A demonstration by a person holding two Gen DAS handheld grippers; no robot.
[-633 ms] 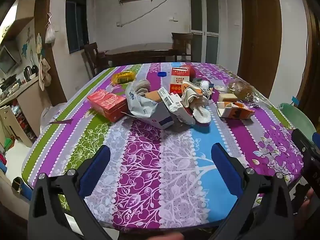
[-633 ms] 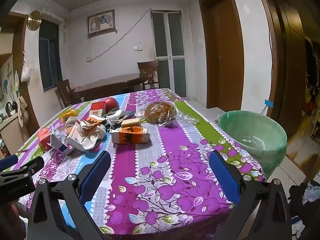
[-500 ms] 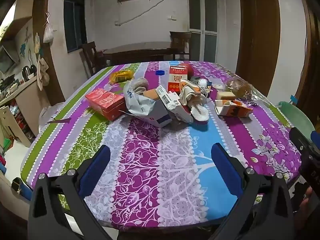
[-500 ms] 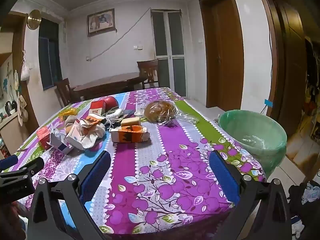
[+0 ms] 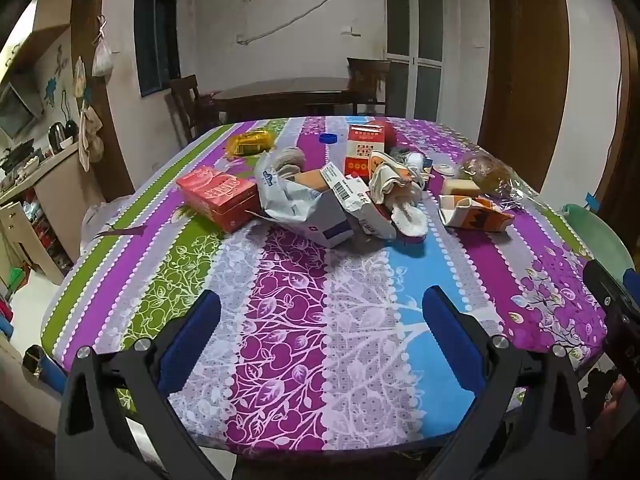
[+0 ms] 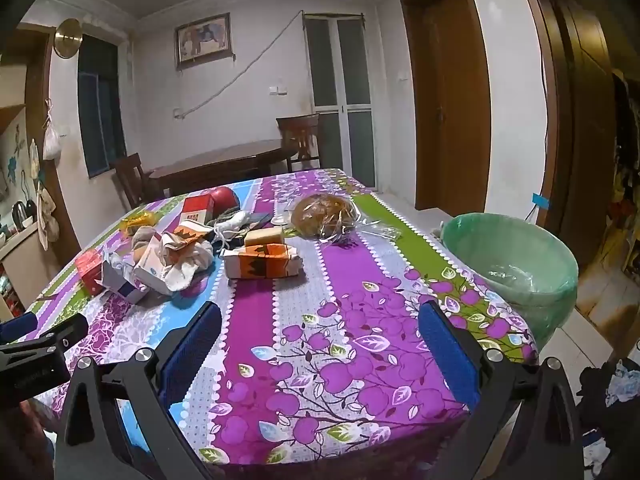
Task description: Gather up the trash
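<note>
Trash lies in a heap mid-table: a red box (image 5: 218, 196), a crumpled white-blue bag (image 5: 304, 210), a white barcode carton (image 5: 354, 200), white cloth (image 5: 394, 188), an orange carton (image 5: 474, 214) (image 6: 262, 266), a red-white carton (image 5: 364, 150) and wrapped bread (image 6: 324, 212). A green-lined bin (image 6: 512, 264) stands off the table's right side. My left gripper (image 5: 320, 316) is open and empty over the near table edge. My right gripper (image 6: 320, 320) is open and empty over the near right part of the table.
The table has a purple striped cloth (image 5: 296, 320). A yellow packet (image 5: 250, 142) and a blue cap (image 5: 329, 138) lie at the far side. A dark wooden table with chairs (image 5: 288, 94) stands behind. A counter with kitchenware (image 5: 36, 168) is at the left.
Both views shift only slightly; the trash heap sits a touch higher and farther in the left wrist view. Both grippers stay open and empty.
</note>
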